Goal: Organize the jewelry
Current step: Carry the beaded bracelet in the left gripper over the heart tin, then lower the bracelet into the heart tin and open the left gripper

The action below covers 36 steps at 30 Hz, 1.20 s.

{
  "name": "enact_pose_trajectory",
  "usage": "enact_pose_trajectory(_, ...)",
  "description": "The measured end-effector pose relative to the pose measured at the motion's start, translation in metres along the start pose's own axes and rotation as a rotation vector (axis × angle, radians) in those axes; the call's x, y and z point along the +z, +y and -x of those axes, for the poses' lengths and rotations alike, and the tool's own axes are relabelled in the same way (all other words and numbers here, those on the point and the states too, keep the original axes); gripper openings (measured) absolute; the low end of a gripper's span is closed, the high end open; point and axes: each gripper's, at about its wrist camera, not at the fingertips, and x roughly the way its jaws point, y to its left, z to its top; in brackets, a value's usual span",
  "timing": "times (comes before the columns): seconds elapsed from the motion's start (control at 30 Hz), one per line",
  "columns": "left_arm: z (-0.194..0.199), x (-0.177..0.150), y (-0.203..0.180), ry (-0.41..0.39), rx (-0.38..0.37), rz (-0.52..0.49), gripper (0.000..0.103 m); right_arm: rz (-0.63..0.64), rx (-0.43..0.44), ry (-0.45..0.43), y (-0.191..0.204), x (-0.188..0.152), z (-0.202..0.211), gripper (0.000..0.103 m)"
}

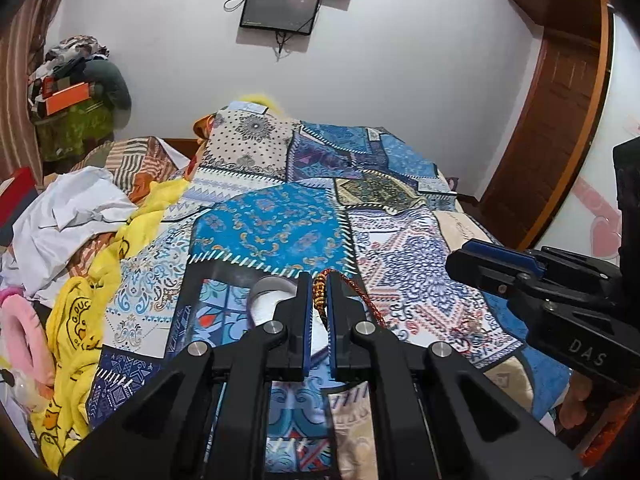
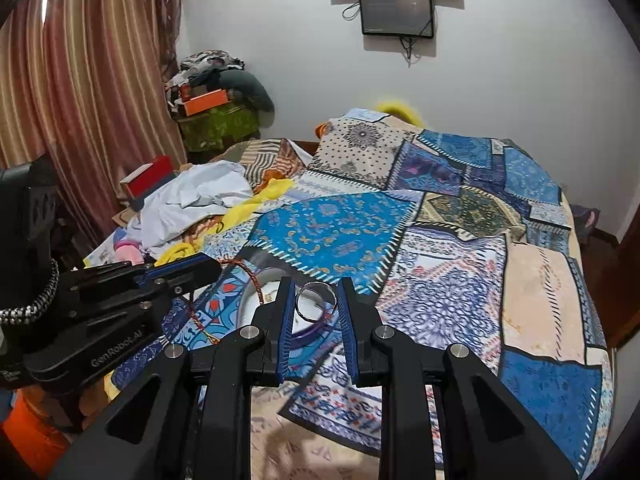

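In the left wrist view my left gripper (image 1: 319,292) is shut on a red braided cord bracelet with gold beads (image 1: 320,298). The cord's loop trails off to the right of the fingers. Just behind the fingertips a small white dish (image 1: 266,300) lies on the bed. In the right wrist view my right gripper (image 2: 315,286) is shut on a thin silver bangle (image 2: 316,300), held upright over the same dish (image 2: 250,308). The left gripper (image 2: 214,266) comes in from the left there, and the red cord (image 2: 248,276) hangs from it beside the dish. The right gripper (image 1: 460,258) shows at the right of the left wrist view.
A blue patchwork quilt (image 2: 440,240) covers the bed. Along its left side lie crumpled white cloth (image 2: 192,200), a yellow duck-print cloth (image 1: 76,320), a pink padded item (image 1: 24,332) and a red box (image 2: 150,178). Two screens (image 2: 396,12) hang on the far wall.
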Motion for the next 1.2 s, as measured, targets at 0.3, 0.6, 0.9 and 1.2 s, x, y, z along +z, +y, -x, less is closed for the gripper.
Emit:
enact_pose_trajectory(0.3,-0.03,-0.006,0.024,0.047,0.015,0.035,0.005,0.016,0.039,0.06,0.01,-0.001,-0.035,0.02)
enact_pose_trajectory(0.6,-0.063,-0.01,0.042,0.122,-0.044,0.065,0.005,-0.009,0.097,0.149,0.01,-0.005,-0.073,0.02)
enact_pose_trajectory(0.9,-0.082,-0.013,0.041,0.165,-0.07,0.03,0.005,0.016,0.106,0.199,0.015,-0.008,-0.092,0.02)
enact_pose_trajectory(1.2,-0.071,-0.008,0.05,0.146,-0.016,0.017,0.005,0.042,0.116,0.253,0.02,-0.014,-0.109,0.02)
